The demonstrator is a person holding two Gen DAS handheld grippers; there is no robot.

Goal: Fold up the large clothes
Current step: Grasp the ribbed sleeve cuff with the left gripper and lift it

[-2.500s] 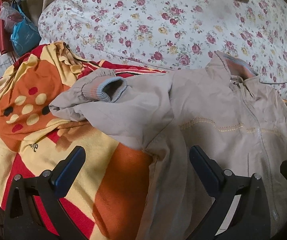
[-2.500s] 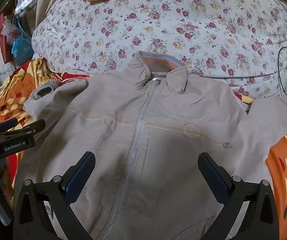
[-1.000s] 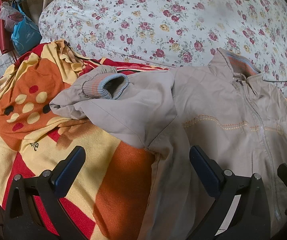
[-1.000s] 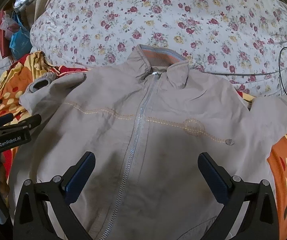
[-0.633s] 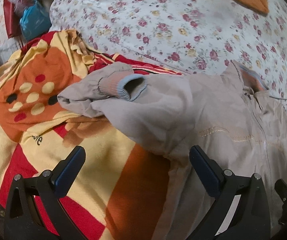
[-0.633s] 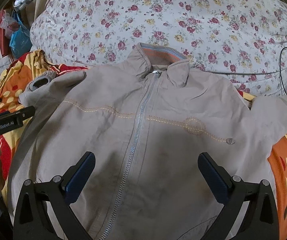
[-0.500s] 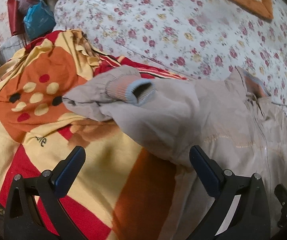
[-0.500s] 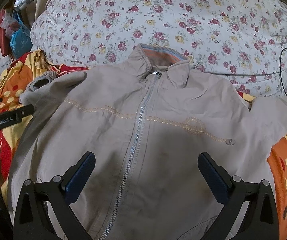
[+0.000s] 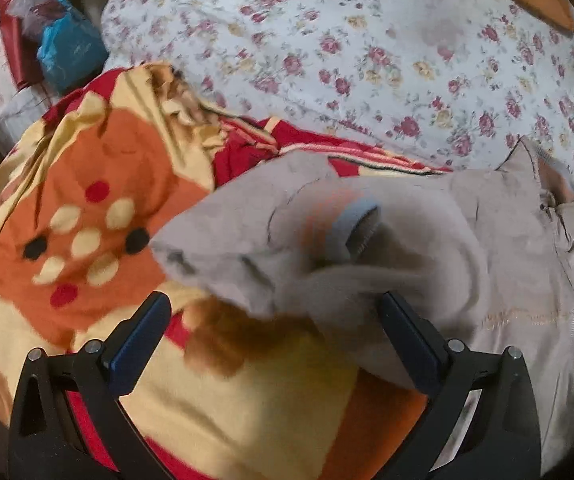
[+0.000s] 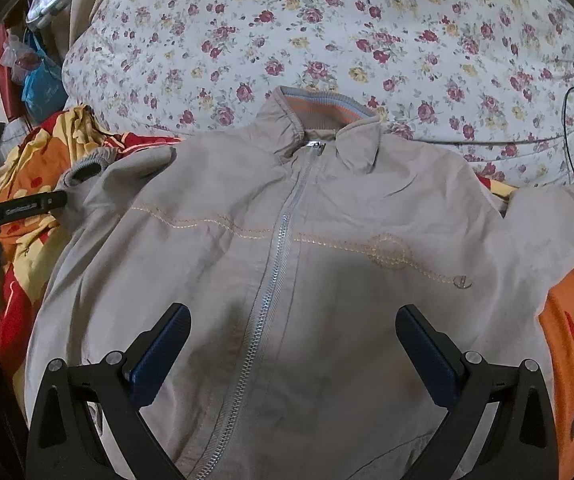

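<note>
Left tool agape at jacket sleeve edge

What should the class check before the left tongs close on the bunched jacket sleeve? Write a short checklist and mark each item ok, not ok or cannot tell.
1. Left tongs open: ok, jaws stand wide apart.
2. Sleeve between the jaws: cannot tell. The view is blurred; the sleeve fabric lies just ahead of and against the right jaw.
3. Cuff in sight: ok, its ribbed opening faces the camera.
4. Jacket body laid flat, zipper closed: ok.
5. Right tongs clear of the fabric: ok, open above the jacket front, gripping nothing.
6. Blanket out of the pinch: cannot tell, it lies directly under the sleeve.
</note>
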